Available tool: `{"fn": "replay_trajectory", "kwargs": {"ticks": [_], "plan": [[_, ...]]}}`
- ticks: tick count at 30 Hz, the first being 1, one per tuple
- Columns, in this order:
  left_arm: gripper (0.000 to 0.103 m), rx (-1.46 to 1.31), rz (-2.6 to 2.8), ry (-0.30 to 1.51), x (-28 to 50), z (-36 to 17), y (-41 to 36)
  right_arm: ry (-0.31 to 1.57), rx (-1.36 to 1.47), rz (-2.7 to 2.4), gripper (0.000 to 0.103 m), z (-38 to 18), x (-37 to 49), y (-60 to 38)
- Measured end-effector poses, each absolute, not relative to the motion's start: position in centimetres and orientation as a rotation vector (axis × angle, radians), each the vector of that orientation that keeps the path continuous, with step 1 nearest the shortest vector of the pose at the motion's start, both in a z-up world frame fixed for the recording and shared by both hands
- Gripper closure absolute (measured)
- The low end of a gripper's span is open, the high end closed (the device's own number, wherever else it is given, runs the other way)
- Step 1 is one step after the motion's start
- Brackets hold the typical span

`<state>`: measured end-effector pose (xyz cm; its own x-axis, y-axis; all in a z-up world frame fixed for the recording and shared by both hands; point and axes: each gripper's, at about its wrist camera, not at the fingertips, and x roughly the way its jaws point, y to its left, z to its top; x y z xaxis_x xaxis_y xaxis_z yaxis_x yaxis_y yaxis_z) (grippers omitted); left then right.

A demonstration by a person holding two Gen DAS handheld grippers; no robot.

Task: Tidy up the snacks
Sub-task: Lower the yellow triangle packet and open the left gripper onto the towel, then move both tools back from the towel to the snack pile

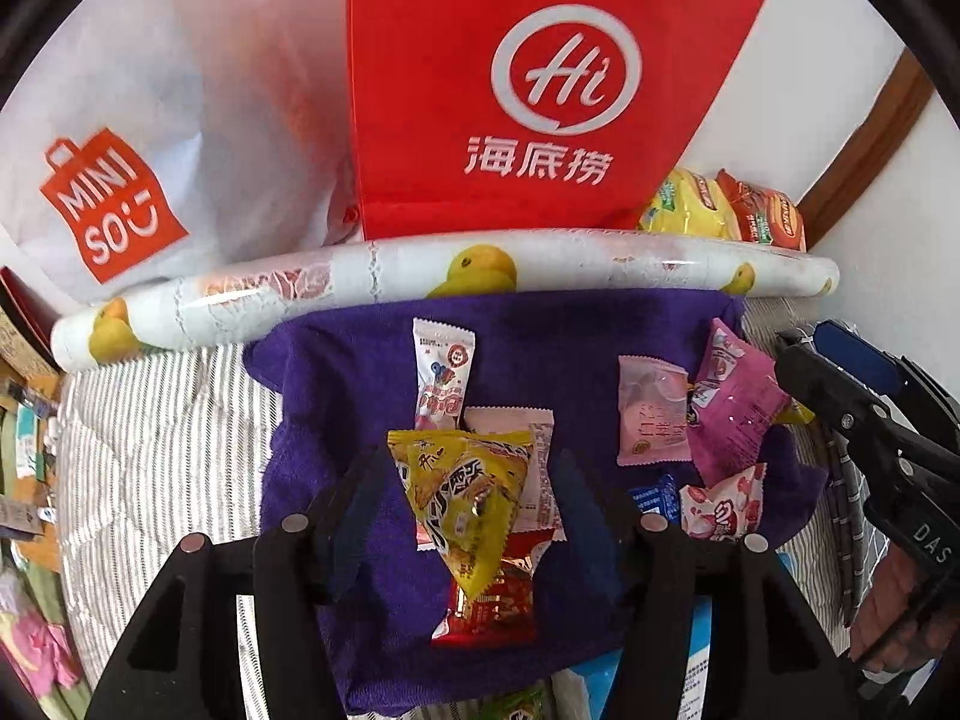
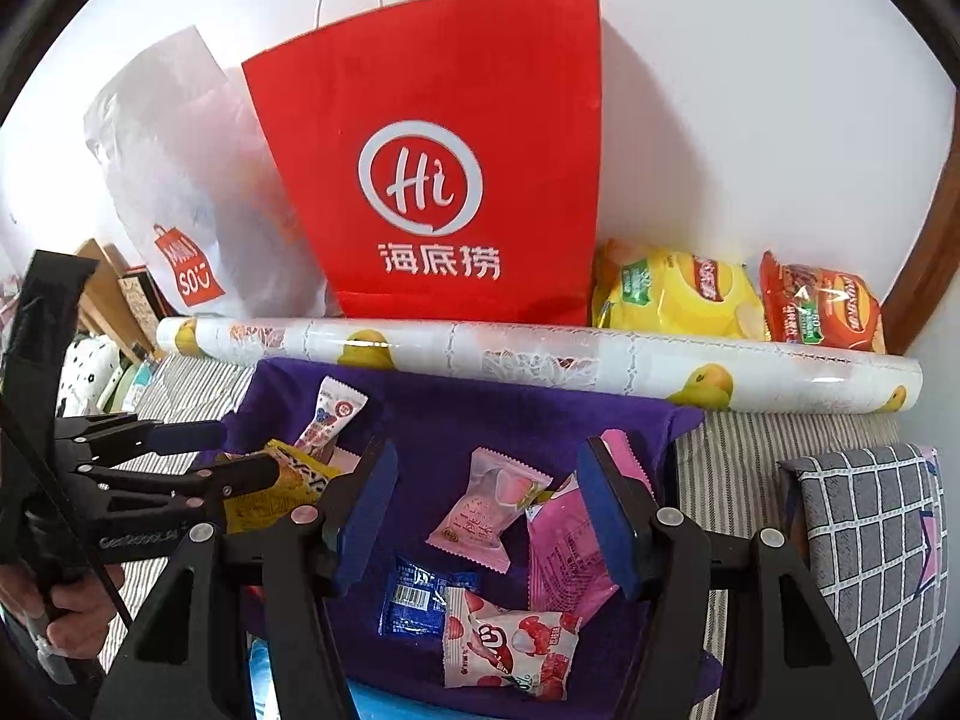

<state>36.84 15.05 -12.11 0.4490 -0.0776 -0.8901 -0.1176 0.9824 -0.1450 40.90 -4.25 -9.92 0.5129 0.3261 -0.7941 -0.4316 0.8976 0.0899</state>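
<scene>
Snacks lie sorted on purple towel: your left gripper, jaws wide, frees yellow packet; right gripper, at three o'clock, empty, half-open.

Your red packet lies mostly hidden under the yellow triangular packet. The blue box runs off the lower edge. In your right wrist view, the blue sachet is partly covered by the strawberry packet.
</scene>
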Motion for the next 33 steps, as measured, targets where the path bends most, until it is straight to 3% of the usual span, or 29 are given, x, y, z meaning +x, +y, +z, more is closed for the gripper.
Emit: {"fn": "replay_trajectory", "kwargs": {"ticks": [4, 7, 25, 33], "plan": [[0.044, -0.200, 0.022, 1.085, 36.3, -11.1, 15.0, 0.864, -0.088, 0.424, 0.041, -8.8, 39.7, -5.4], [0.044, -0.205, 0.002, 1.080, 35.9, -10.5, 14.4, 0.850, -0.028, 0.401, 0.035, -7.9, 38.8, -6.8], [0.041, -0.168, -0.113, 0.878, 29.7, -1.2, 11.6, 0.850, -0.086, 0.227, 0.035, -4.1, 27.2, -11.6], [0.041, -0.128, -0.090, 0.894, 24.2, -2.0, 10.7, 0.830, -0.123, 0.245, 0.035, -4.6, 21.0, -10.6]]}}
